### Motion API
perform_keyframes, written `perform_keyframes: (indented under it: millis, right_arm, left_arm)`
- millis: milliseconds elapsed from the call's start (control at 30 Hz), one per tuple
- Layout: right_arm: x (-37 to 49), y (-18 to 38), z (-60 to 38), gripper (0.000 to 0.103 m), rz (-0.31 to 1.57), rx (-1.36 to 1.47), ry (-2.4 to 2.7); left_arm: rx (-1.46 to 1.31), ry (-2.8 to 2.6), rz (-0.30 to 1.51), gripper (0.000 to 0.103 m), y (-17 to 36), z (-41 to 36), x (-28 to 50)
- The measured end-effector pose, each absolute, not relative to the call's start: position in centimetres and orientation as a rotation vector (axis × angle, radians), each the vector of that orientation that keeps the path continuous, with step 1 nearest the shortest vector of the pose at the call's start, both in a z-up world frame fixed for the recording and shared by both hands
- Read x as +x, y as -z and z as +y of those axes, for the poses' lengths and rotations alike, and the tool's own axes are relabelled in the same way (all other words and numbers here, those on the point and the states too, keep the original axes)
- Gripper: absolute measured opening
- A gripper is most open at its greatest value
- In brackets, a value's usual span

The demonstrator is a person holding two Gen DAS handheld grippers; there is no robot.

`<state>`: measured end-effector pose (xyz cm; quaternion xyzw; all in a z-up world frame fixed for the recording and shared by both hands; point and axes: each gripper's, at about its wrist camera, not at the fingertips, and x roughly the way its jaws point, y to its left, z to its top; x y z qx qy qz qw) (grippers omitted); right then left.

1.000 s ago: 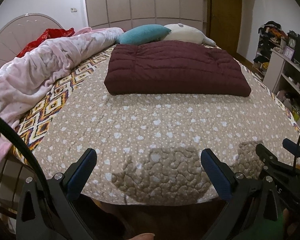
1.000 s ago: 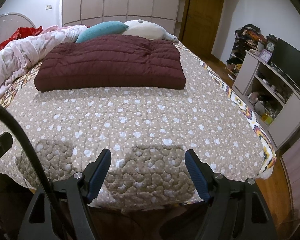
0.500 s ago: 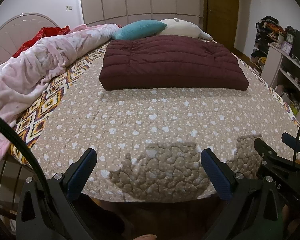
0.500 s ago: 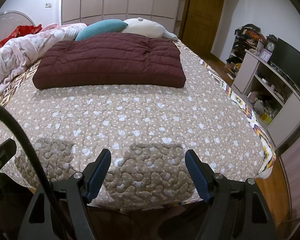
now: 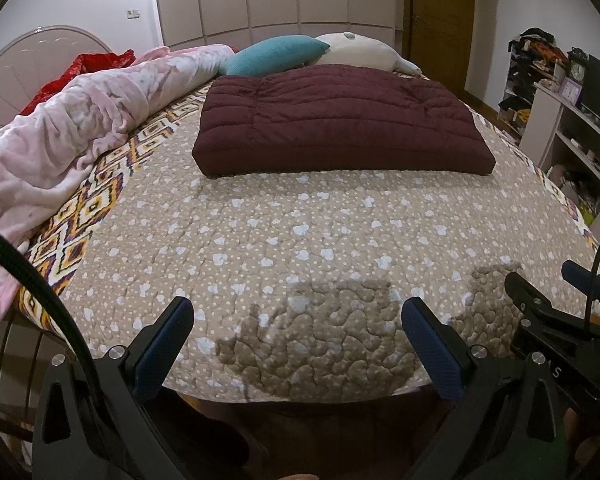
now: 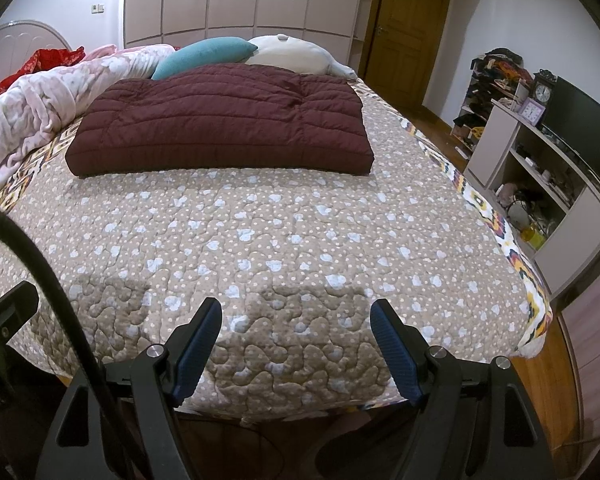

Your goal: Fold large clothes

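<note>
With the left tongs [image 5: 298,334] wide open and empty over the bed's [image 5: 300,248] near edge, the one maroon puffer jacket [image 5: 340,120] lies folded mid-bed, so folding looks finished or pending another reach. Right view: right tongs [image 6: 296,338] likewise gaping, empty; one jacket [image 6: 220,120], two pillows [image 6: 204,56], one pink blanket [image 6: 40,108].
</note>
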<state>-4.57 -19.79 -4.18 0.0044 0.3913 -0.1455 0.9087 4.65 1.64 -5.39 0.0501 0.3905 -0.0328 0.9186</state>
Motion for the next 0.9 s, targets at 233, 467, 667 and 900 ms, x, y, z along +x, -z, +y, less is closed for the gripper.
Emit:
perform_keyframes:
  millis: [233, 467, 667, 900]
  right_arm:
    - [-4.42, 4.38, -19.98, 0.081, 0.810, 0.002, 0.294]
    - [-4.37, 4.55, -20.14, 0.081, 0.813, -0.004, 0.289]
    - [-4.36, 4.67, -20.28, 0.081, 0.820, -0.001, 0.287]
    - [-4.27, 4.75, -20.58, 0.081, 0.821, 0.000, 0.281]
  left_arm:
    - [0.107, 0.073, 0.808, 0.103, 5.55, 1.67, 4.62]
    - [0.112, 0.078, 0.810, 0.103, 5.54, 1.64, 4.59]
    - [0.117, 0.080, 0.812, 0.103, 5.50, 1.63, 4.58]
    - [0.129, 0.079, 0.824, 0.103, 5.78, 1.70, 4.71]
